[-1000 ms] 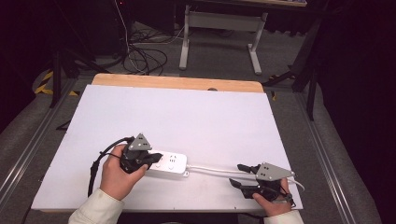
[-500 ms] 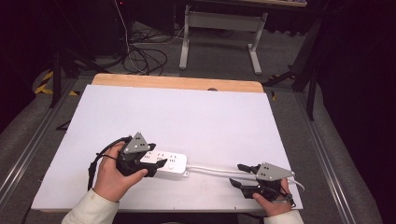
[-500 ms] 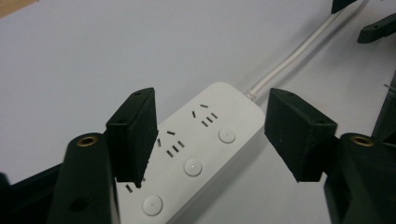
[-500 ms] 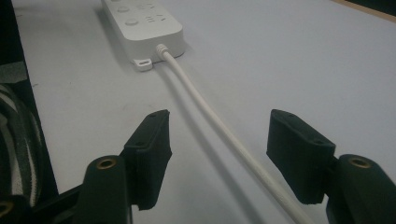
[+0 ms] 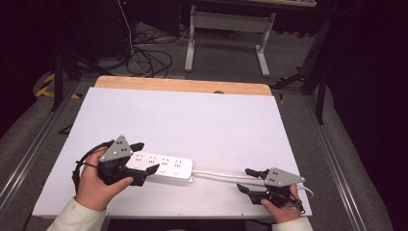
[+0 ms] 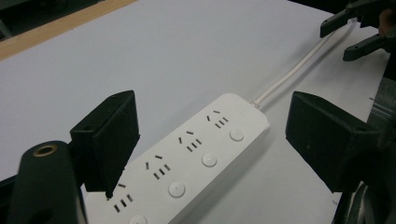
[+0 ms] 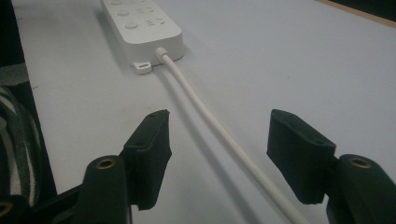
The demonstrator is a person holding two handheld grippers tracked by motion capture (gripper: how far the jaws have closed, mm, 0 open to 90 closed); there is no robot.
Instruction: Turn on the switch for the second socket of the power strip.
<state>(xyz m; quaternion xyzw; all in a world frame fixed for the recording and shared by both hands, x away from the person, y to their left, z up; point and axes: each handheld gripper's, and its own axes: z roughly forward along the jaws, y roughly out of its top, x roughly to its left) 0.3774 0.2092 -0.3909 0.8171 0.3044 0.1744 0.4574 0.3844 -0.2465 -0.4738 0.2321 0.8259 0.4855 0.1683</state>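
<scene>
The strip (image 5: 161,166) is lying flat near the front of the white counter (image 5: 192,120), sockets up, its cord (image 5: 219,175) trailing off toward the right tongs (image 5: 246,180). The left tongs (image 5: 146,156) are straddling the strip's near end, jaws standing apart and having just been opening, so nothing's pinching it; looks like they're letting go after setting it down. The right tongs are sitting low with the cord running between their jaws, which are apart and not touching it, probably just guiding it.

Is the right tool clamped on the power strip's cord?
No: in the right gripper view the white cord runs between the right tool's jaws with clear gaps on both sides.
</scene>
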